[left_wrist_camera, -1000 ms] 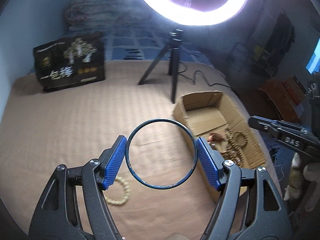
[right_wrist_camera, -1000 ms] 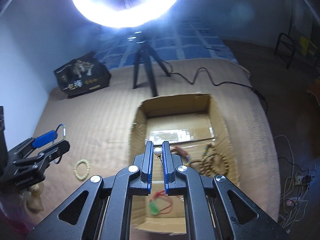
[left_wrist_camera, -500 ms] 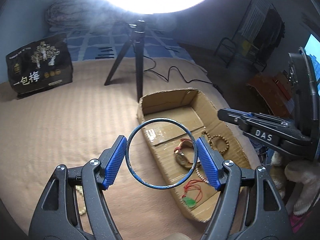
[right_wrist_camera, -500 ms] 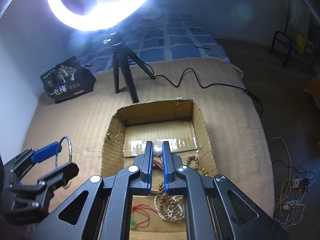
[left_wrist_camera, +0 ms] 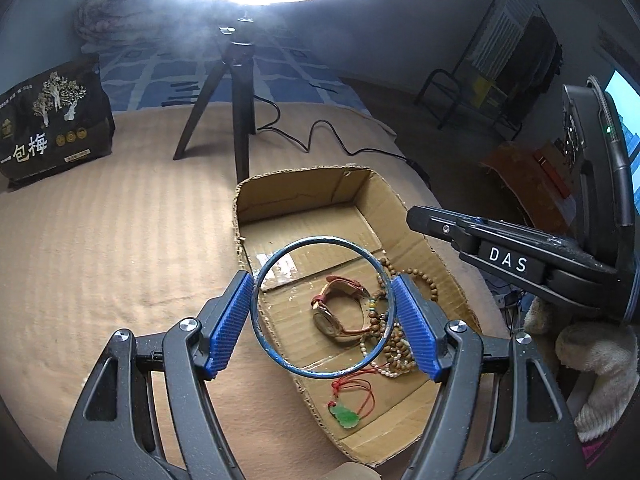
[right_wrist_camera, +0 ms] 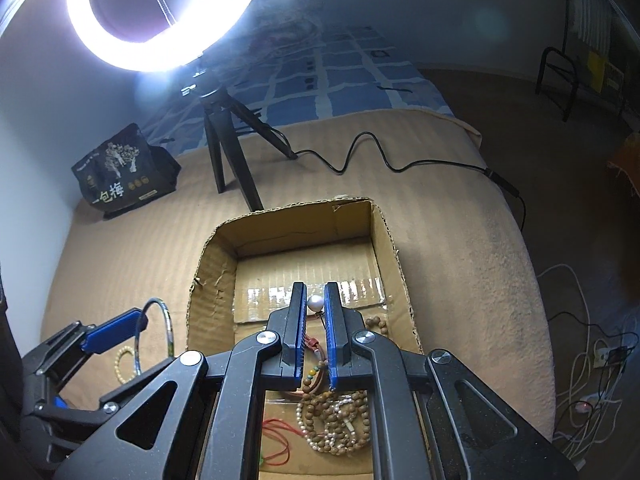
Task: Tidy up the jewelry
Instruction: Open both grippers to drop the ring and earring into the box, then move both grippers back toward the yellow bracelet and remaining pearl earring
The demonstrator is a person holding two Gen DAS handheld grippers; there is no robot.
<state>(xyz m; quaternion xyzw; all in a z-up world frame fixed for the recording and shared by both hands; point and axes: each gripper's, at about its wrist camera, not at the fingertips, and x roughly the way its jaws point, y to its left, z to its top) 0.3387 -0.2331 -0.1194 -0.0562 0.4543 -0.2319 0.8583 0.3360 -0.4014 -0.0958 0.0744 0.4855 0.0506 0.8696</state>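
Left hand-held gripper (left_wrist_camera: 324, 312): jaws spread wide, blue pads pinching a blue bangle (left_wrist_camera: 323, 240) by its rim, above the near-left wall of the cardboard box (left_wrist_camera: 296, 188) on the bed.
Right hand-held gripper (right_wrist_camera: 315, 336): jaws pressed on a pearl piece (right_wrist_camera: 315, 303) over the box.
Handling: clear the wall, lower, then release beside the watch (left_wrist_camera: 334, 312), away from the beads (left_wrist_camera: 394, 344).

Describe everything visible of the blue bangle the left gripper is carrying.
The blue bangle is a thin, rigid ring, apparently metal, with worn dark-blue paint and pale scuffs along its lower rim. It is clamped across its width between the ribbed blue pads of the left gripper, facing the camera, above the near end of the open cardboard box. Only the pads touch it.
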